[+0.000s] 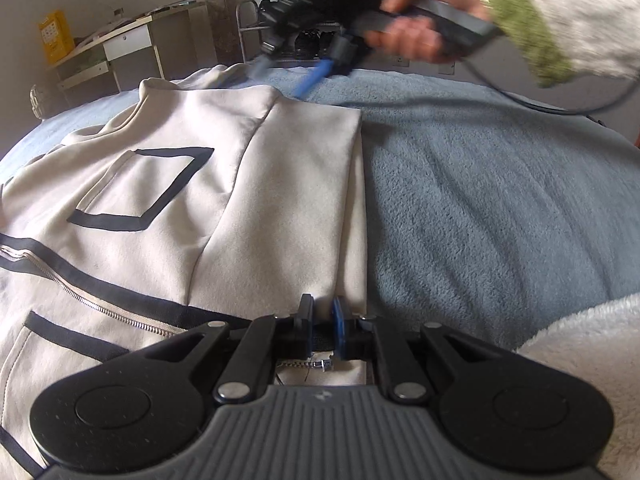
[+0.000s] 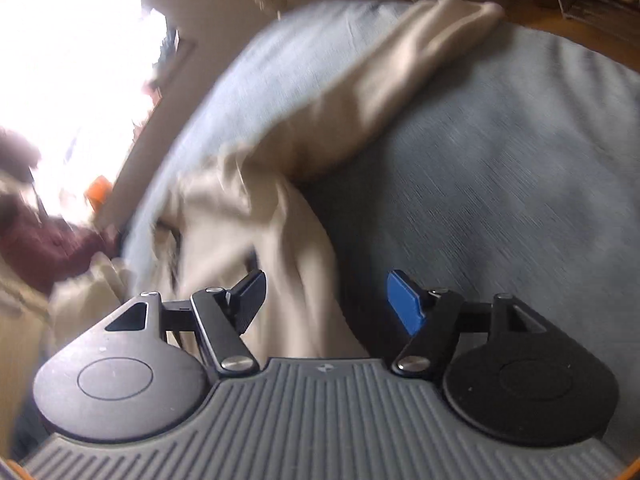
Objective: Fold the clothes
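The left gripper [image 1: 322,320] has its jaws clamped on the cream jacket [image 1: 180,200] hem on the bed [image 1: 500,200], while the right gripper [image 2: 326,304] hovers with jaws wide.

Right gripper [image 2: 326,300], black and blue fingers spread wide, bottom centre. Cream fabric jacket [image 2: 304,152], motion-blurred, running from centre to upper right over grey-blue fleece blanket [image 2: 500,168]. Overexposed bright window [image 2: 72,60], upper left.

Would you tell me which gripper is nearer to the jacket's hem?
Left. The left gripper is closed on the hem of the cream jacket; the right gripper is open and holds nothing, up by the jacket's shoulder.
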Action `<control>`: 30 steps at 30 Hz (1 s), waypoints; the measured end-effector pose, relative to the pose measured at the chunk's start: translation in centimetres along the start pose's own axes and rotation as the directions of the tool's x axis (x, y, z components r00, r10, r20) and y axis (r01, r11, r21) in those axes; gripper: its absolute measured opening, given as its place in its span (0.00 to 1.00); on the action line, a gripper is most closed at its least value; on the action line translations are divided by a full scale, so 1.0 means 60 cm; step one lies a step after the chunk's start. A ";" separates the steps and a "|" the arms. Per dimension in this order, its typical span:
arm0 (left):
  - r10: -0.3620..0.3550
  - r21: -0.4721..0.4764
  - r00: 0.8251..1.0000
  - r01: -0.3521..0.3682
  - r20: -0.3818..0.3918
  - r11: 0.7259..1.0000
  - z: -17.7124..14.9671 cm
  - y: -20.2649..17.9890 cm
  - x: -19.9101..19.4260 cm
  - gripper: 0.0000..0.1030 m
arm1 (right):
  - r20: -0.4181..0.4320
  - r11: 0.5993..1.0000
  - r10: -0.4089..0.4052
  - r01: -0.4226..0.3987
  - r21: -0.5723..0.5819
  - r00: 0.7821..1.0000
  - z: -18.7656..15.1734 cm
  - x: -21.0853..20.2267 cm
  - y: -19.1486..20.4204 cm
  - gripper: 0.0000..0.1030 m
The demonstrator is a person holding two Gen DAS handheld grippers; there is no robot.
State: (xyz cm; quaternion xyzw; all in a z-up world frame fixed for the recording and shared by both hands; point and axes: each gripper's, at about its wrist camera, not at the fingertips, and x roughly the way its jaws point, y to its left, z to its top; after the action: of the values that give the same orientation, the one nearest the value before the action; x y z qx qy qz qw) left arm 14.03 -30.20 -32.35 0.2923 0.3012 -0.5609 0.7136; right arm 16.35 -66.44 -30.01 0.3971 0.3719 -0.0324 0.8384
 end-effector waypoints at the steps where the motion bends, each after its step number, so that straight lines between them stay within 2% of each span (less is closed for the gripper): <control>1: 0.007 0.000 1.000 -0.007 -0.001 1.000 0.000 -0.002 -0.001 0.11 | -0.008 1.000 -0.014 0.013 -0.012 1.000 -0.014 -0.006 0.002 0.65; 2: 0.014 -0.001 1.000 -0.014 -0.002 1.000 0.001 -0.003 -0.002 0.11 | -0.015 0.999 -0.027 0.027 -0.024 1.000 -0.029 -0.012 0.004 0.65; 3: 0.018 -0.002 1.000 -0.018 -0.005 1.000 0.002 -0.005 -0.003 0.11 | -0.022 0.999 -0.041 0.040 -0.037 0.999 -0.043 -0.018 0.006 0.61; 4: 0.020 -0.006 1.000 -0.020 -0.008 1.000 0.003 -0.005 -0.005 0.11 | -0.029 0.997 -0.055 0.053 -0.049 0.998 -0.058 -0.024 0.008 0.32; 5: 0.022 -0.009 1.000 -0.022 -0.012 1.000 0.004 -0.006 -0.007 0.11 | -0.036 0.996 -0.069 0.066 -0.062 0.997 -0.072 -0.030 0.010 0.10; 6: 0.019 -0.014 1.000 -0.020 -0.017 1.000 0.004 -0.005 -0.009 0.11 | -0.043 0.994 -0.082 0.079 -0.074 0.996 -0.086 -0.036 0.012 0.06; 7: 0.011 -0.023 1.000 -0.012 -0.023 1.000 0.005 -0.001 -0.012 0.11 | -0.049 0.992 -0.096 0.092 -0.087 0.994 -0.101 -0.042 0.014 0.06; 9: 0.004 -0.027 0.999 -0.005 -0.034 1.000 0.006 0.003 -0.016 0.11 | -0.037 0.999 -0.036 0.037 0.024 0.999 -0.102 -0.059 -0.008 0.05; 13: -0.002 -0.029 0.999 0.000 -0.052 1.000 0.006 0.008 -0.014 0.11 | -0.082 0.978 -0.062 0.076 0.192 0.995 -0.104 -0.044 -0.070 0.05; 17: 0.000 -0.079 0.998 -0.005 -0.061 0.997 0.008 0.012 -0.016 0.14 | -0.009 0.979 0.003 -0.001 0.202 1.000 -0.106 -0.058 -0.072 0.11; 18: 0.002 -0.093 0.998 -0.008 -0.063 0.996 0.008 0.013 -0.018 0.14 | 0.000 0.981 0.009 -0.009 0.195 1.000 -0.106 -0.060 -0.072 0.20; 19: 0.006 -0.107 0.998 -0.013 -0.065 0.994 0.008 0.013 -0.020 0.14 | 0.000 0.981 0.005 -0.005 0.191 1.000 -0.107 -0.061 -0.071 0.39; 20: 0.010 -0.121 0.998 -0.018 -0.067 0.992 0.008 0.012 -0.022 0.14 | -0.001 0.982 -0.002 0.002 0.190 1.000 -0.108 -0.063 -0.068 0.46; 21: 0.013 -0.132 0.998 -0.022 -0.066 0.991 0.007 0.011 -0.027 0.15 | -0.002 0.982 -0.008 0.009 0.189 1.000 -0.109 -0.065 -0.066 0.46; 22: 0.016 -0.138 0.998 -0.025 -0.062 0.990 0.006 0.008 -0.035 0.18 | -0.004 0.982 -0.015 0.016 0.189 1.000 -0.110 -0.067 -0.064 0.42; 23: 0.019 -0.140 0.998 -0.026 -0.056 0.990 0.004 0.004 -0.043 0.19 | -0.005 0.982 -0.022 0.022 0.188 1.000 -0.111 -0.069 -0.062 0.29; 24: 0.020 -0.147 0.999 -0.027 -0.049 0.989 0.002 0.002 -0.054 0.19 | -0.006 0.982 -0.028 0.029 0.187 1.000 -0.112 -0.070 -0.060 0.05; 27: 0.020 -0.189 0.999 -0.024 -0.026 0.982 -0.011 -0.003 -0.091 0.19 | -0.010 0.982 -0.048 0.049 0.183 0.999 -0.114 -0.076 -0.053 0.04; 30: 0.020 -0.223 0.999 -0.028 -0.038 0.974 -0.026 -0.002 -0.111 0.19 | -0.014 0.981 -0.068 0.070 0.180 0.998 -0.117 -0.081 -0.046 0.04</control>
State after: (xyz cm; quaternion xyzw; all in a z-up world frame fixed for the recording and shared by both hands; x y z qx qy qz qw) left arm 12.51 -24.89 -28.33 0.2235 0.3716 -0.5096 0.7431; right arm 7.65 -64.66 -31.50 0.4585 0.3842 -0.0936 0.7959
